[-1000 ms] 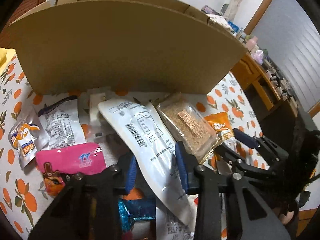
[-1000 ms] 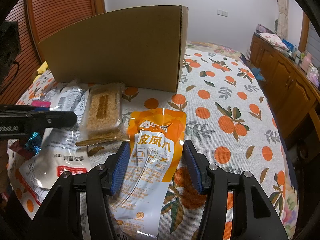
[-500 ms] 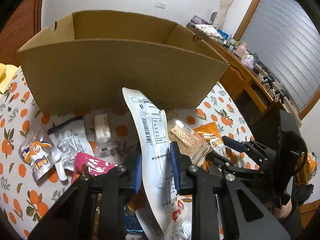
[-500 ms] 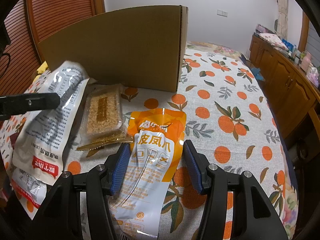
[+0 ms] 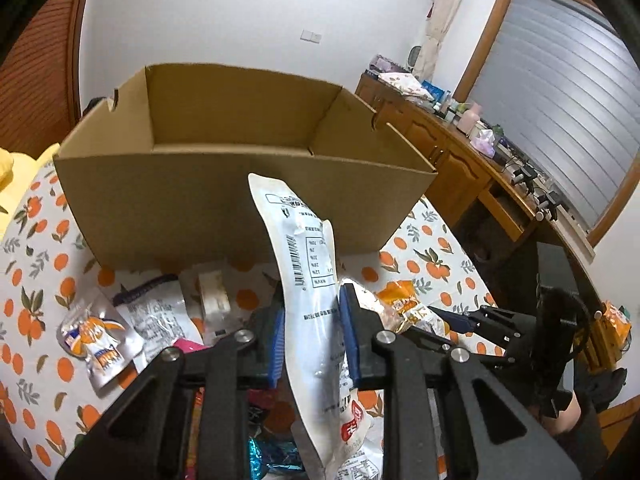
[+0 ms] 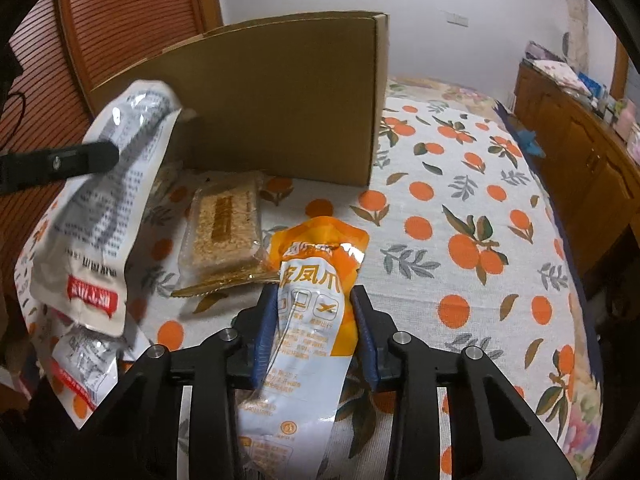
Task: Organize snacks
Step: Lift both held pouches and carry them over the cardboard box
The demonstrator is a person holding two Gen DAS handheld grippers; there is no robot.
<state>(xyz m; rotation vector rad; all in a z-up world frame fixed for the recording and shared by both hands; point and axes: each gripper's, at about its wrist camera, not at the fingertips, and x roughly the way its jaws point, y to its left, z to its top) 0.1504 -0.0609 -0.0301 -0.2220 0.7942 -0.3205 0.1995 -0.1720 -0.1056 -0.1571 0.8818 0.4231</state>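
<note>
Snacks lie scattered on the orange-print bench [image 6: 460, 208] before an open cardboard box [image 5: 224, 204], their likely destination. The left gripper [image 5: 312, 340] is clamped narrowly on a long white packet [image 5: 308, 280], held upright and clear of the pile, just short of the box's near wall. The right gripper [image 6: 314, 336], low over the bench, has closed snugly around an orange pouch [image 6: 320, 288] beside a sesame bar [image 6: 224, 228].
</note>
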